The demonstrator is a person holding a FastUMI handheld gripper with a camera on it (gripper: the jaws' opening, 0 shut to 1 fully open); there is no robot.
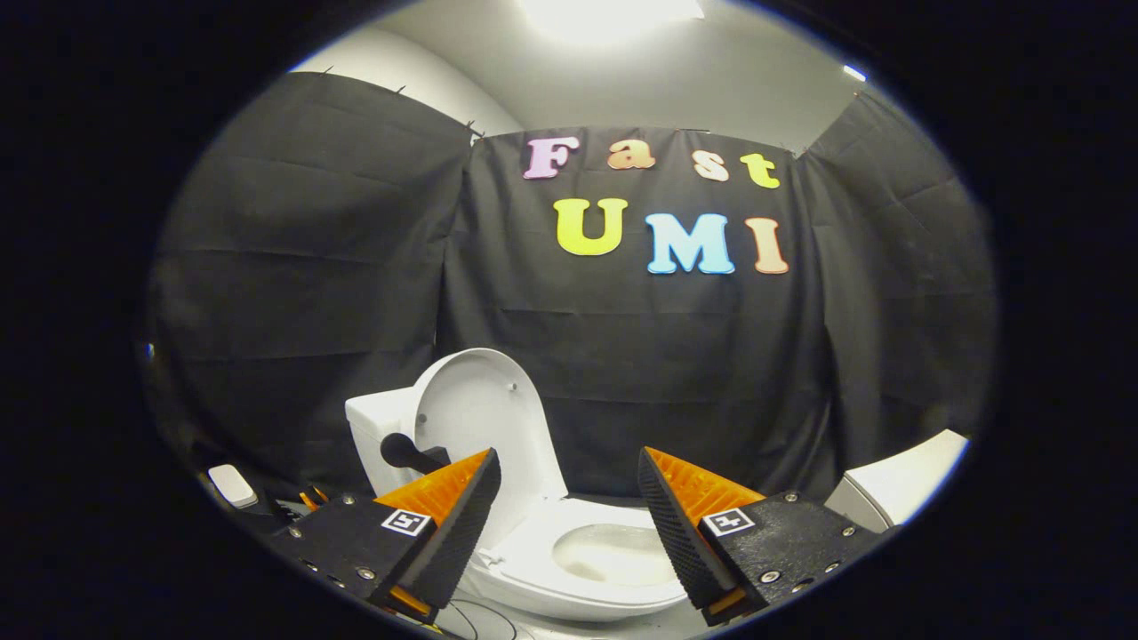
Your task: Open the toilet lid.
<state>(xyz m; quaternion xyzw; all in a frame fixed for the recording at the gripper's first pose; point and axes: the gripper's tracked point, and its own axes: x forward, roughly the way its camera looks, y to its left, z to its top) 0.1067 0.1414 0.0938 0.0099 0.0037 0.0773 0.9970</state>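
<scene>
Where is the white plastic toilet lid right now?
The white plastic toilet lid stands raised against the white tank, beyond the left finger of the open gripper, above the seat.

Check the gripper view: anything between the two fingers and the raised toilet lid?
No. The open gripper holds nothing; the toilet seat and bowl lie between its fingers, the raised lid beyond the left finger.

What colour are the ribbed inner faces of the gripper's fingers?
Orange, on black finger bodies; the fingers of the open gripper show this clearly in the gripper view.
</scene>
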